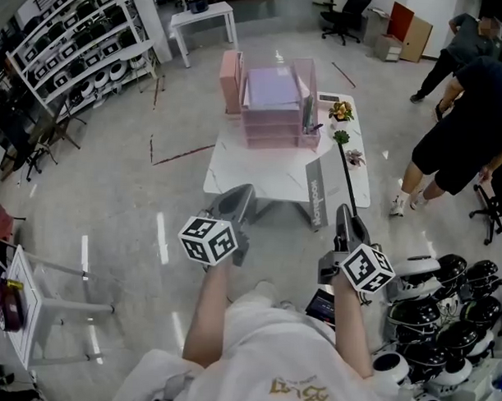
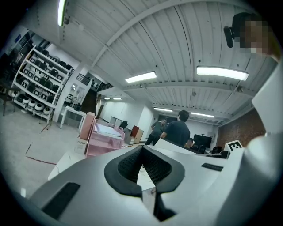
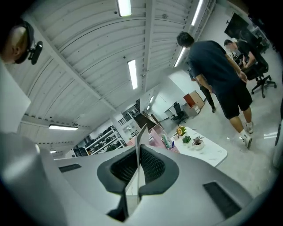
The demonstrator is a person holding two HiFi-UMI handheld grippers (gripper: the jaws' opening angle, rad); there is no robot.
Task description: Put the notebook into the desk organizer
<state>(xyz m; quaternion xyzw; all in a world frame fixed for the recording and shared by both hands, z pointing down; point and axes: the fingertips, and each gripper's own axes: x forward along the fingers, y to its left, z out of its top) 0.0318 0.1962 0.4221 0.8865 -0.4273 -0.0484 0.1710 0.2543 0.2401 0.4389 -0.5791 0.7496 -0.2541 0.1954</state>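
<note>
A pink desk organizer (image 1: pixel 275 106) with stacked trays stands at the far side of a white table (image 1: pixel 236 170); it also shows in the left gripper view (image 2: pixel 104 141) and the right gripper view (image 3: pixel 155 136). My right gripper (image 1: pixel 343 214) is shut on a thin grey notebook (image 3: pixel 142 143), held edge-on between the pads. In the head view the notebook (image 1: pixel 317 194) reaches forward over the table's front edge. My left gripper (image 1: pixel 239 202) is held level short of the table, its jaws together with nothing in them (image 2: pixel 152 187).
Three small potted plants (image 1: pixel 342 125) stand on the table to the right of the organizer. People (image 1: pixel 467 137) stand to the right. Black and white helmets (image 1: pixel 444 326) are piled at the lower right. Shelving (image 1: pixel 75 50) lines the left.
</note>
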